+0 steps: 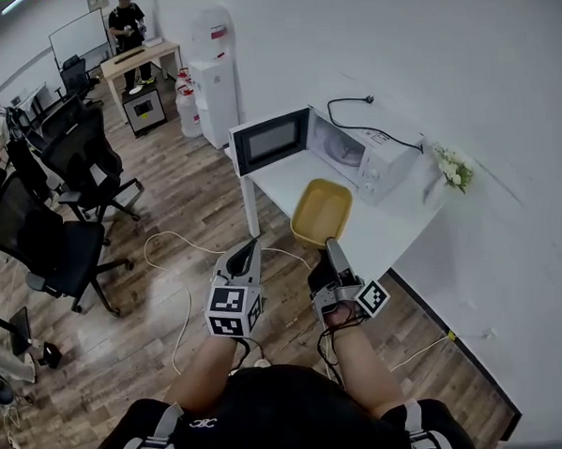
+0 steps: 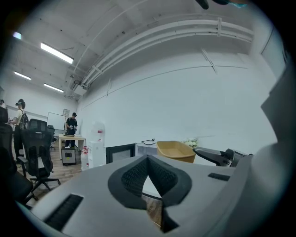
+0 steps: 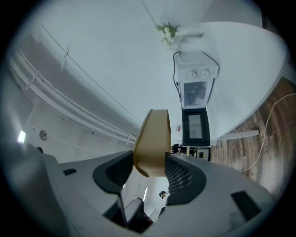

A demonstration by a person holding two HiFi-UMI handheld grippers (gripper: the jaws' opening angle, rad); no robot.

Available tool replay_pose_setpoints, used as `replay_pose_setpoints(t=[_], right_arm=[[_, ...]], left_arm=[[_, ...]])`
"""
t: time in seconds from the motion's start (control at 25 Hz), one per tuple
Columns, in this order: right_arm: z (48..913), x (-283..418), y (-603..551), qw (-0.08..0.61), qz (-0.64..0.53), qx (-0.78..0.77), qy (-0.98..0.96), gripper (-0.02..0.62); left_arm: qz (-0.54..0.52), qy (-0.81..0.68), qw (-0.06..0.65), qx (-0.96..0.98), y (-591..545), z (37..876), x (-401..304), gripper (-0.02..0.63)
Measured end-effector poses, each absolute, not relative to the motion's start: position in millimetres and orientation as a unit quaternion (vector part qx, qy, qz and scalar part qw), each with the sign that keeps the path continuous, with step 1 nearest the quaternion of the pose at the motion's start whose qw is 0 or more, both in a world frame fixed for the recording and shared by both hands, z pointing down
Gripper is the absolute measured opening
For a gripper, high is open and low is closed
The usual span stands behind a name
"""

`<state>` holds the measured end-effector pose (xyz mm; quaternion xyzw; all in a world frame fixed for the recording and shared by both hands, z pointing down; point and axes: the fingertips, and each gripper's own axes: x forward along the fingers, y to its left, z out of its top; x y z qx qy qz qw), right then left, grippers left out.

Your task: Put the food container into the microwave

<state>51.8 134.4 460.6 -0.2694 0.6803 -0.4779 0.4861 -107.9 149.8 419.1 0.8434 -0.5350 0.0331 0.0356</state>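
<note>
Carrying the container [image 1: 322, 210] over the worktop [image 1: 283, 178], the right hand-held gripper [image 1: 331, 245] is clamping its rim. The left hand-held gripper [image 1: 249, 248] is idling empty, jaws apparently together. The next move is probably advancing it level into the open microwave [image 1: 372, 162].

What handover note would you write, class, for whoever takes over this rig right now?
The right hand-held gripper is shut on the rim of the yellow food container, holding it in front of the microwave.
The left hand-held gripper has its jaws together, empty, alongside.
The microwave stands on the white table with its door open.
Done: container gripped, door open.
Left: set the container inside and release it.
</note>
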Motion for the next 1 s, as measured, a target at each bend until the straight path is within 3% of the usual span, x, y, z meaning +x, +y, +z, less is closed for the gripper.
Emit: replay_pose_setpoints(t=[0.56, 1.0], right_arm=[[479, 1, 106, 0.496, -0.472, -0.292, 0.668, 0.221], [489, 4, 75, 0.499, -0.461, -0.308, 0.666, 0.221]], left_arm=[[0.028, -0.524, 0.056, 0.849, 116, 438, -176, 0.012], [0.043, -0.515, 0.041, 0.855, 83, 447, -177, 0.014]])
